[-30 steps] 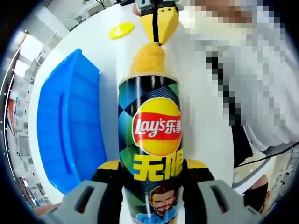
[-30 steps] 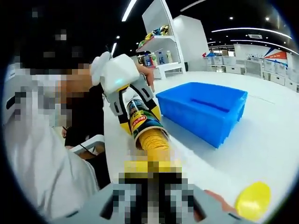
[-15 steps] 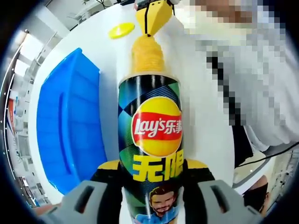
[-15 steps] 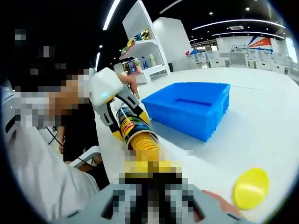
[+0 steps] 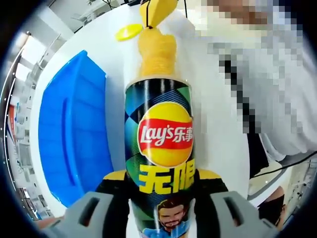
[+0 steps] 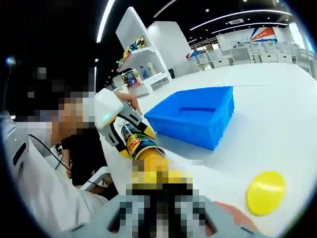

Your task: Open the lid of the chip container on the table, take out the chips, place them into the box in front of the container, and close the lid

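Observation:
My left gripper [image 5: 162, 179] is shut on a black and green Lay's chip can [image 5: 159, 148], its yellow-tipped jaws pressing both sides of the lower body. The can's mouth is open and a stack of yellow chips [image 5: 157, 49] sticks out of it. My right gripper [image 5: 157, 10] is shut on the stack's far end. In the right gripper view the right gripper [image 6: 156, 177] holds the chips [image 6: 153, 159], with the can [image 6: 134, 141] and the left gripper [image 6: 111, 119] beyond. The yellow lid [image 5: 128, 32] lies loose on the table [image 6: 277, 124].
A blue plastic box [image 5: 74, 129] stands on the white table beside the can, also seen as the blue box [image 6: 193, 116]. The lid [image 6: 266, 192] lies flat near the right gripper. A person in a white sleeve [image 5: 267, 89] is close on the right. Shelves [image 6: 143, 59] stand behind.
The right gripper has drawn back from the can, and more of the chip stack now shows outside the mouth. The left gripper and can have stayed put.

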Action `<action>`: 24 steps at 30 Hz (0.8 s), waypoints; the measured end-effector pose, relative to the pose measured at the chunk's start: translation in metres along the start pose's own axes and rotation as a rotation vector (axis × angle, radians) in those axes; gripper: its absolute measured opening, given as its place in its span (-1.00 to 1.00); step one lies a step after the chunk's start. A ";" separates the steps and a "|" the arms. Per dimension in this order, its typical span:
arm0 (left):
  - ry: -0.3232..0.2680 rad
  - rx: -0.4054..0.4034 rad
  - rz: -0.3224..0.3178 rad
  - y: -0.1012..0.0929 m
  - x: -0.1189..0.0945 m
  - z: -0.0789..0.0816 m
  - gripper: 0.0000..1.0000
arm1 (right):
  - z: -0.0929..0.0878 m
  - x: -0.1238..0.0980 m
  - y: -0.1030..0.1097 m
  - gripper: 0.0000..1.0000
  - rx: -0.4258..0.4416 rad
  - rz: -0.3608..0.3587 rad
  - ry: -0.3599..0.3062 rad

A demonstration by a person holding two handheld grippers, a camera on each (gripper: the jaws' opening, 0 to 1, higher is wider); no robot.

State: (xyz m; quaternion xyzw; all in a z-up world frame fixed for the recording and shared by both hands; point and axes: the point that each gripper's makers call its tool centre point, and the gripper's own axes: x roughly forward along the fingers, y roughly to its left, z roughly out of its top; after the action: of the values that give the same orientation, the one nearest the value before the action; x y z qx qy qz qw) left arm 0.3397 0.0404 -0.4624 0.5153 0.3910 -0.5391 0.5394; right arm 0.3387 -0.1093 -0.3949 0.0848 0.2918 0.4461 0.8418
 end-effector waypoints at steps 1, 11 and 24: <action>0.000 0.000 0.000 0.000 0.000 0.000 0.03 | 0.001 -0.001 0.001 -0.99 -0.007 -0.001 -0.001; -0.002 0.000 -0.006 0.000 0.001 0.000 0.03 | 0.019 -0.014 0.008 -0.99 -0.129 -0.014 -0.054; 0.009 -0.005 -0.009 -0.001 0.000 0.001 0.03 | 0.037 -0.036 0.007 -0.99 -0.056 -0.024 -0.097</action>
State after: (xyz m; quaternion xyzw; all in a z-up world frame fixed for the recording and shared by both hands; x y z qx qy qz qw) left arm 0.3386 0.0394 -0.4626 0.5149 0.3970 -0.5381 0.5364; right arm 0.3389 -0.1298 -0.3468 0.0792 0.2389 0.4396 0.8622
